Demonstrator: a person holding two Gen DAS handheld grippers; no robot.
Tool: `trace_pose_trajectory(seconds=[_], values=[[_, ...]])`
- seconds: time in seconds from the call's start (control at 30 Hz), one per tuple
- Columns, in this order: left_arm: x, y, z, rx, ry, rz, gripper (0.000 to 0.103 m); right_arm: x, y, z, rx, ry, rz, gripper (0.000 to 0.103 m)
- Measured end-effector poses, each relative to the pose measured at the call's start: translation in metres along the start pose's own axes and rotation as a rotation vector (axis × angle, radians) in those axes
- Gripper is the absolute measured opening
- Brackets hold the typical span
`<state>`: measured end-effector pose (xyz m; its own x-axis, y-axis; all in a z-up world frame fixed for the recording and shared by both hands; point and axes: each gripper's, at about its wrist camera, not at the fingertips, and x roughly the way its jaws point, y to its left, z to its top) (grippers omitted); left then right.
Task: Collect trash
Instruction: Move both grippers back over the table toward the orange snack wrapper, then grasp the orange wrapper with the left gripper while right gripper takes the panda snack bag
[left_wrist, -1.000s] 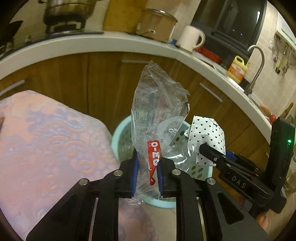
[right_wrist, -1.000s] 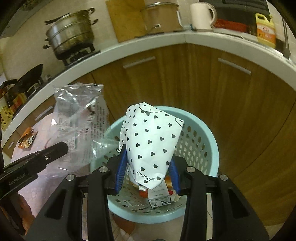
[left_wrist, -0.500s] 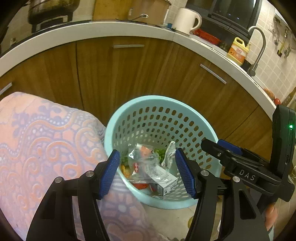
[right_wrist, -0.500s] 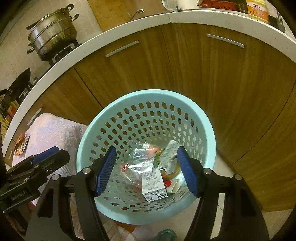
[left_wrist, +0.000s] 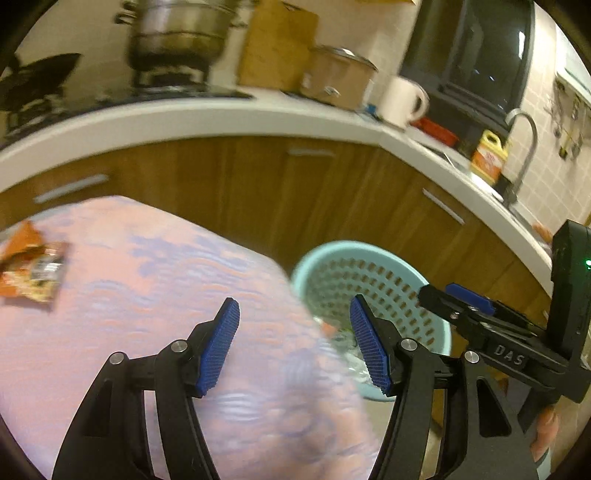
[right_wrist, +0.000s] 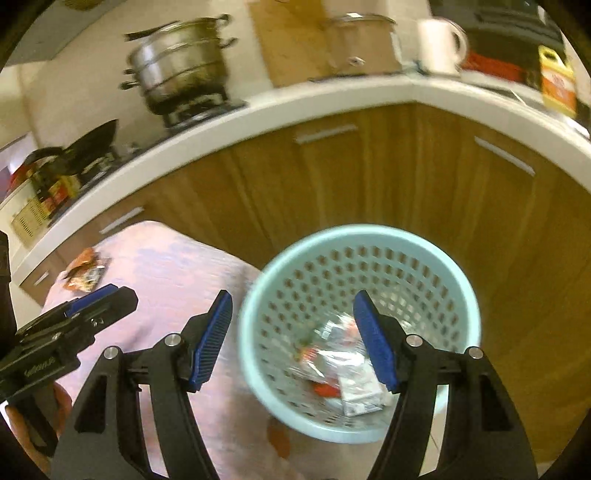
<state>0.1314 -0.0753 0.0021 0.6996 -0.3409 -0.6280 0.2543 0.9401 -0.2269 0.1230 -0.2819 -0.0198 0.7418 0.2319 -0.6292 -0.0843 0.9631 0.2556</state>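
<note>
A light blue perforated bin (right_wrist: 424, 254) stands on the floor beside the pink-clothed table (right_wrist: 166, 280); it also shows in the left wrist view (left_wrist: 369, 258). Wrappers and a small carton (right_wrist: 343, 373) lie inside it. An orange snack wrapper (left_wrist: 31, 271) lies on the cloth at the far left, and shows in the right wrist view (right_wrist: 85, 273). My left gripper (left_wrist: 293, 343) is open and empty over the table's edge. My right gripper (right_wrist: 291, 336) is open and empty above the bin's left rim.
Wooden cabinets (right_wrist: 369, 177) under a white counter (left_wrist: 221, 118) curve behind the bin. A steel pot (right_wrist: 177, 62), a white jug (left_wrist: 400, 99), a yellow bottle (left_wrist: 489, 155) and a tap (left_wrist: 524, 147) stand on the counter.
Both grippers opened and dropped the clear wrapper and the heart-patterned bag into the bin. Both have since swung left toward the table, bringing the orange wrapper into view.
</note>
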Motion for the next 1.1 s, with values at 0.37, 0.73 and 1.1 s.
trace_pose_trajectory(seconds=[0.37, 0.73, 1.1], values=[[-0.084, 0.115, 0.018, -0.133, -0.153, 0.193, 0.066, 0.016, 0.142, 0.022, -0.220, -0.018, 0.135, 0.064], [-0.091, 0.210, 0.017, -0.129, -0.092, 0.289, 0.074, 0.096, 0.250, 0.014, -0.358, 0.083, 0.251, 0.064], [-0.037, 0.228, 0.024, -0.027, 0.021, 0.289, 0.074, 0.132, 0.240, 0.013, -0.261, 0.078, 0.302, 0.064]])
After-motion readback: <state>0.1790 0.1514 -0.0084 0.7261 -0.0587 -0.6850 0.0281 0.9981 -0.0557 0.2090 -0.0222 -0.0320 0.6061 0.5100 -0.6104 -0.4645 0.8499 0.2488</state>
